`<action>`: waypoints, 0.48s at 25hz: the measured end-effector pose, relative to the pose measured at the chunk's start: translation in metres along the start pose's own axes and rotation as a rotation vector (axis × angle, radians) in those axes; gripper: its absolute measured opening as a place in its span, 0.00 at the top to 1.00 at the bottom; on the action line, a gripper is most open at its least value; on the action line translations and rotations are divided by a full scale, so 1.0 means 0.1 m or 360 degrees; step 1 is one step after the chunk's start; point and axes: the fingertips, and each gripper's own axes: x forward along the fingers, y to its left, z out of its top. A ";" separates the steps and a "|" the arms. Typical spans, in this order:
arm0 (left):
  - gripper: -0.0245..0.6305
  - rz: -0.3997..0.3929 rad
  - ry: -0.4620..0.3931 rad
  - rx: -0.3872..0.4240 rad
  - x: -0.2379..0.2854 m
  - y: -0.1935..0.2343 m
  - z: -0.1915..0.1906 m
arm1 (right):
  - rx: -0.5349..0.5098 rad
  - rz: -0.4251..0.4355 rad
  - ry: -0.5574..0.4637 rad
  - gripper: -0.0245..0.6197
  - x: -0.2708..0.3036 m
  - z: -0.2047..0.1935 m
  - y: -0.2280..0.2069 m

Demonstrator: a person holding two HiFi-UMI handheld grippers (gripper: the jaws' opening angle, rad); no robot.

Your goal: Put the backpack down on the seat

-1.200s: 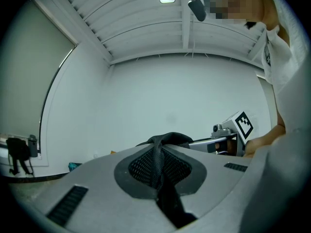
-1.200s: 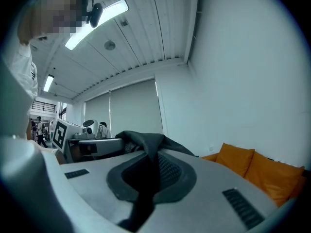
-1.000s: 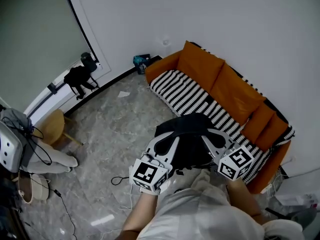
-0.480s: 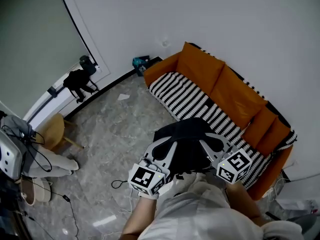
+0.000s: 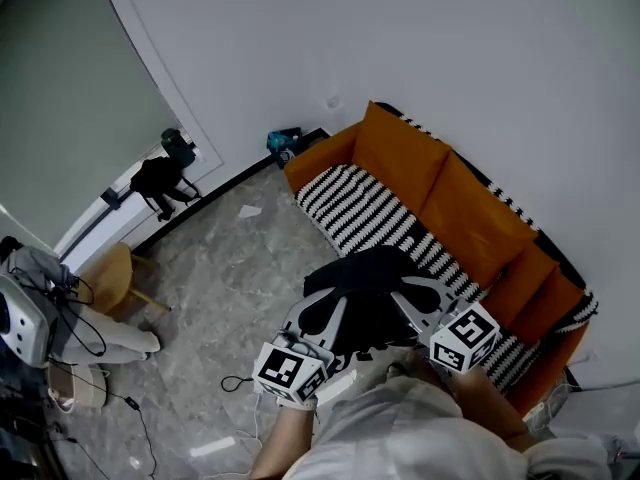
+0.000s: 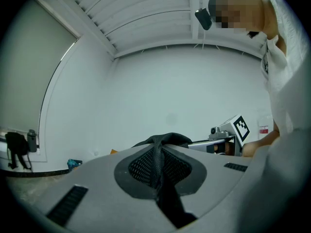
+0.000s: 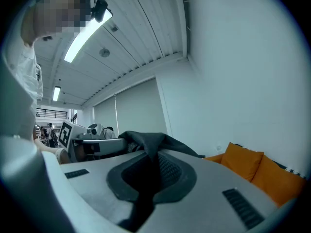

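A black backpack [image 5: 362,286] hangs in the air between my two grippers, over the floor just in front of the sofa. Its seat [image 5: 372,200] has a black-and-white striped cover below orange back cushions [image 5: 440,173]. My left gripper [image 5: 322,313] is shut on a fold of the backpack's black fabric [image 6: 164,141]. My right gripper [image 5: 412,303] is shut on another fold [image 7: 148,142]. Both point level toward the sofa. In the left gripper view, the right gripper [image 6: 228,136] shows beyond the fabric. The orange cushions [image 7: 252,165] show in the right gripper view.
A round wooden stool [image 5: 108,266] stands at the left beside a white device [image 5: 15,318] with cables. A black stand [image 5: 160,176] leans by the glass wall. A teal object [image 5: 284,140] lies at the sofa's far end. A cable [image 5: 235,382] trails on the marble floor.
Both grippers have carried the backpack together across the floor in front of the sofa, and the room has shifted in the head view. The grip on the backpack is unchanged.
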 end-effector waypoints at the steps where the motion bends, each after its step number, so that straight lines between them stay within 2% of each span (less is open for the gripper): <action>1: 0.90 0.0009 -0.0007 0.0003 0.07 -0.01 0.02 | -0.0010 0.0012 0.0000 0.93 -0.01 0.03 -0.07; 6: 0.90 0.0036 -0.0035 -0.0013 0.35 0.04 0.11 | -0.0039 0.0043 -0.0021 0.93 0.05 0.18 -0.36; 12: 0.90 0.0054 -0.0029 -0.0036 0.61 0.33 0.05 | -0.0015 0.0069 -0.0001 0.93 0.34 0.14 -0.64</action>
